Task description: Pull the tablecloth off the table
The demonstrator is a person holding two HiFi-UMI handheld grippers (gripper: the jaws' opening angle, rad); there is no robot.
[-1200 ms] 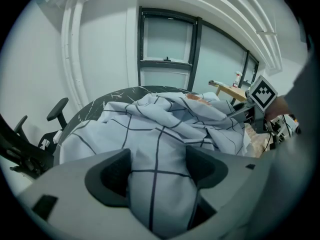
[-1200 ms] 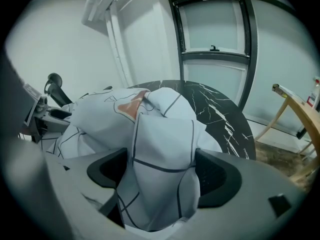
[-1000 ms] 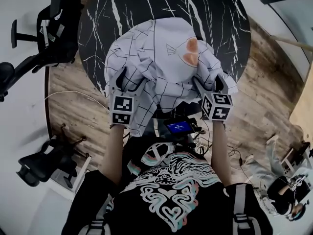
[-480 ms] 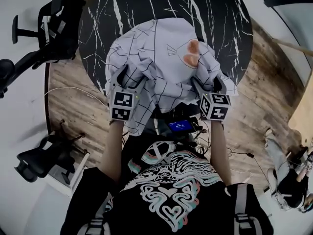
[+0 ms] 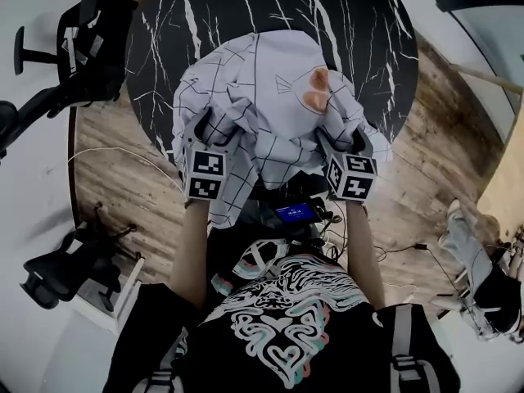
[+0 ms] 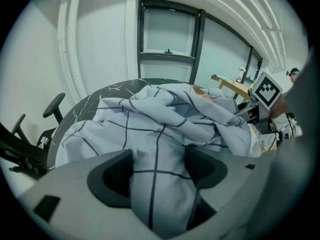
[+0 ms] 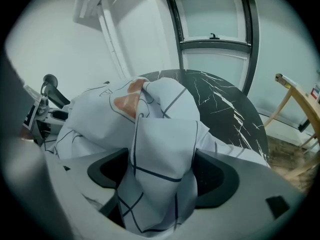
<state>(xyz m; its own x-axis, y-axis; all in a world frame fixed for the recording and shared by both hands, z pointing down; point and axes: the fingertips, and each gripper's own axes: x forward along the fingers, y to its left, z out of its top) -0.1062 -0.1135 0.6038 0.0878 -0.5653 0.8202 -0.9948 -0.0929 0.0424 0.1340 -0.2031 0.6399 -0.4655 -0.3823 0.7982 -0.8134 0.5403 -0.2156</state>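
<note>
A white tablecloth (image 5: 270,97) with thin dark grid lines and an orange patch lies bunched up on the near half of a round black marble table (image 5: 344,23). My left gripper (image 5: 214,133) is shut on a thick fold of the tablecloth (image 6: 160,159) at the near left. On the near right, my right gripper (image 5: 340,137) is shut on another fold of the tablecloth (image 7: 162,154). Cloth fills the gap between both pairs of jaws. A loose flap hangs over the table's near edge between the grippers.
Black office chairs stand at the left (image 5: 82,47) and lower left (image 5: 65,268). A small lit screen (image 5: 296,212) sits at my chest. Wooden floor (image 5: 123,170) surrounds the table. A person (image 5: 487,289) is at the far right. A wooden table (image 7: 300,104) shows at the right.
Both grippers have drawn slightly nearer to me and upward in the view with the cloth still held; the cloth has bunched a bit more. The person at the right has shifted.
</note>
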